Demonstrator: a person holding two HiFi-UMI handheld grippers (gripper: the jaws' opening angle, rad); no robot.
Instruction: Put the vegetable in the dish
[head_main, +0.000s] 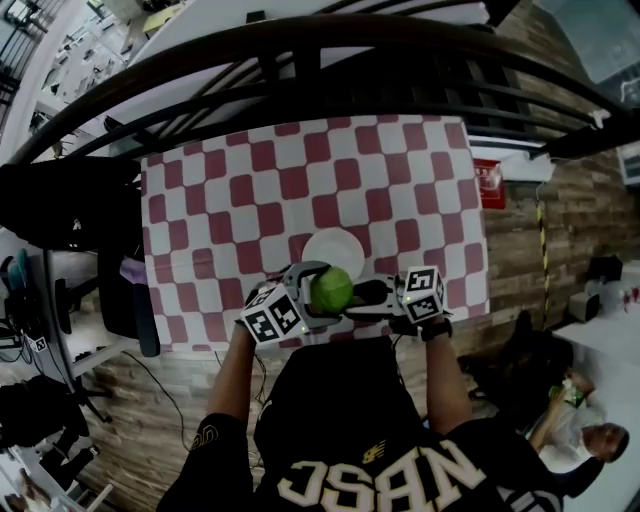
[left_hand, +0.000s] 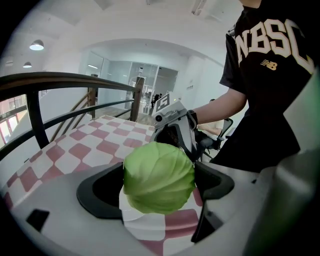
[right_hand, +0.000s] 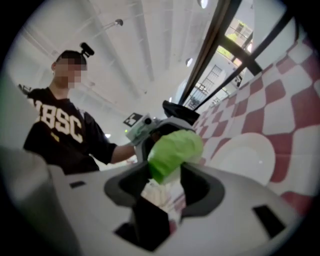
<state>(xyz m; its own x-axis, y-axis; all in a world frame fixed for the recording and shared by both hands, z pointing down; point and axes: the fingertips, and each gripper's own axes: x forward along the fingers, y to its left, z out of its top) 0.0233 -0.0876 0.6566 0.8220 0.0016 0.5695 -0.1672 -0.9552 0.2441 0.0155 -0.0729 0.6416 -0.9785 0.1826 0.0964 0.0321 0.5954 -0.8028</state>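
Green cabbage (head_main: 331, 289) clamped in left tongs (left_hand: 159, 172), just beside the white dish (head_main: 333, 246), on its side toward the person, over the checked counter (head_main: 230, 180). Right tongs (right_hand: 169, 172) released, tips at the cabbage, also just beside the dish.

A rectangular table (head_main: 200, 180) carries everything here. A cloth (head_main: 400, 160) of red and white checks lies flat on it and covers the whole top out to every edge. In the head view its long sides run from 9 o'clock to 3 o'clock. One thing rests directly on the cloth: a round white dish (head_main: 330, 245), lying flat, a little toward 6 o'clock from the table's middle and well inside the edges. The dish's 6 o'clock rim is covered from above. In the right gripper view the dish (right_hand: 247, 157) shows bare and white inside.
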